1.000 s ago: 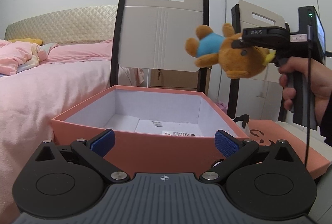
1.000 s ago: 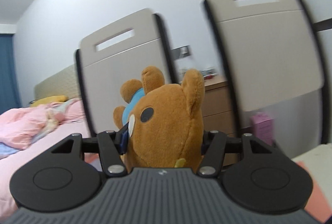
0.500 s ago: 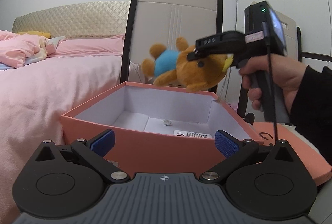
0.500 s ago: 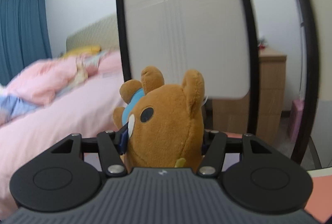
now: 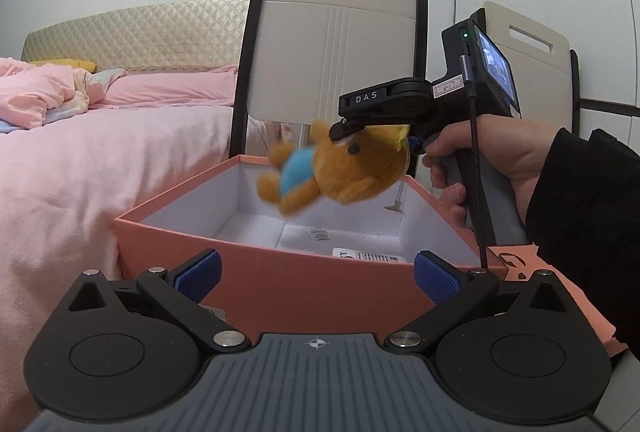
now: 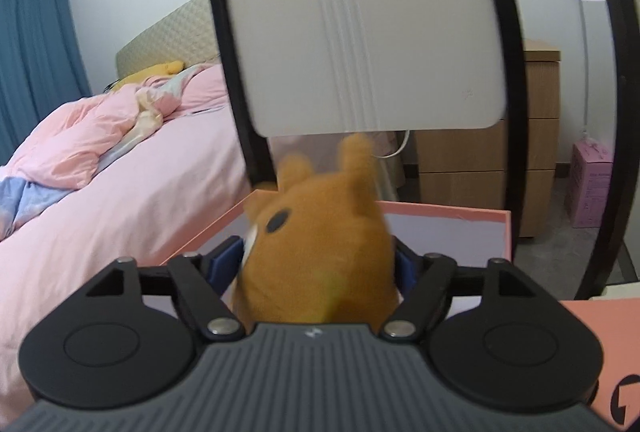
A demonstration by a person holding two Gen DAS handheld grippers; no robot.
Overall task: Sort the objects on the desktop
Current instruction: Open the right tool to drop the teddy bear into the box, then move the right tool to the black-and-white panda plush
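A brown plush bear in a blue shirt hangs blurred over the open salmon-pink box, its feet just inside the rim. My right gripper sits right above the bear's head. In the right wrist view the jaws have spread apart and the bear sags between them, blurred; contact with the pads is unclear. My left gripper is open and empty, just in front of the box's near wall. A white label lies on the box floor.
The box lid lies to the right of the box. Two beige chairs stand behind it. A pink bed fills the left. A wooden drawer unit and a pink carton stand behind.
My right gripper has carried the bear left and down over the box. Its jaws have opened wider and the bear has sunk lower between them. My left gripper stayed open.
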